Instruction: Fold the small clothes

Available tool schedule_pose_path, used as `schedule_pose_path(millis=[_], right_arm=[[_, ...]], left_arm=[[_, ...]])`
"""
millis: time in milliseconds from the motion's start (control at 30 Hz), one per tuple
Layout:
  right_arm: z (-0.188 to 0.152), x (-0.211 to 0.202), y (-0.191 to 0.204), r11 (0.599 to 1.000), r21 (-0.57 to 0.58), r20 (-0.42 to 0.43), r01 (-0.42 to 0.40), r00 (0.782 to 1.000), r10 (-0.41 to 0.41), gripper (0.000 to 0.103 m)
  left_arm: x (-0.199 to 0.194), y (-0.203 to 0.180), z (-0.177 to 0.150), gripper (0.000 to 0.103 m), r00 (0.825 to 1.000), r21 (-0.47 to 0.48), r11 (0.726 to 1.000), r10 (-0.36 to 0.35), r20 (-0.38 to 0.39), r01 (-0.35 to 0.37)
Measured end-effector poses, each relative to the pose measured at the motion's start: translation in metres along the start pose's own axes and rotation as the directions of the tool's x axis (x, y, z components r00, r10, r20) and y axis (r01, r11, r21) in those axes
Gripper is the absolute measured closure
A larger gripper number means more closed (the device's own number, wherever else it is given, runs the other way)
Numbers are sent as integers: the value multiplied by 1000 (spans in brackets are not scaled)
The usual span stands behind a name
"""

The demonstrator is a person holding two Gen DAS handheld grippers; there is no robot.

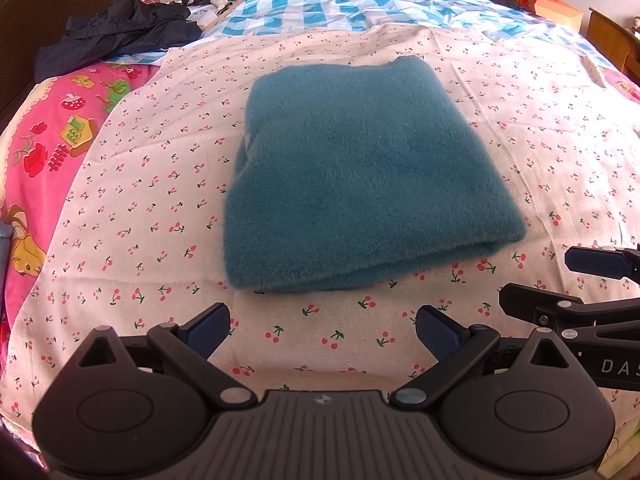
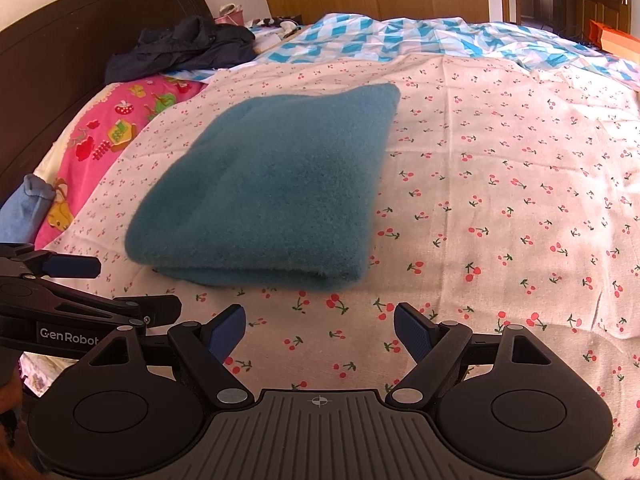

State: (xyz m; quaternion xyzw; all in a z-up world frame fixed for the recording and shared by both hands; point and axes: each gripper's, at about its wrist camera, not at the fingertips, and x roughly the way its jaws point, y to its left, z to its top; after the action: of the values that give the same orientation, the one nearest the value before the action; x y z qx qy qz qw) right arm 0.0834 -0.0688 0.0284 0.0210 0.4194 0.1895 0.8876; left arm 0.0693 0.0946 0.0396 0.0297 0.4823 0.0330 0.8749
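While resting folded on the cherry-print sheet (image 1: pixel 520 128), teal fleece garment (image 1: pixel 352 176) ahead of left gripper (image 1: pixel 323 332) and right gripper (image 2: pixel 320 330), both jaws spread, empty. Risk: careless nudge springing thick layers apart, undoing fold.

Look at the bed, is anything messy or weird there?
Mostly tidy: the teal garment lies folded flat on the cherry-print sheet, with both tools open and off it. The one untidy spot is a dark jacket crumpled in a heap by the headboard.
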Motion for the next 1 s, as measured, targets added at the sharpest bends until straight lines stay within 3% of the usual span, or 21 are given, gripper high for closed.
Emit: schedule_pose_path(millis=[1000], right_arm=[[2,-2,5,1000,-5,4,0,1000,0,20]], left_arm=[[-5,3,0,0,1000,9,1000,0,10,0]])
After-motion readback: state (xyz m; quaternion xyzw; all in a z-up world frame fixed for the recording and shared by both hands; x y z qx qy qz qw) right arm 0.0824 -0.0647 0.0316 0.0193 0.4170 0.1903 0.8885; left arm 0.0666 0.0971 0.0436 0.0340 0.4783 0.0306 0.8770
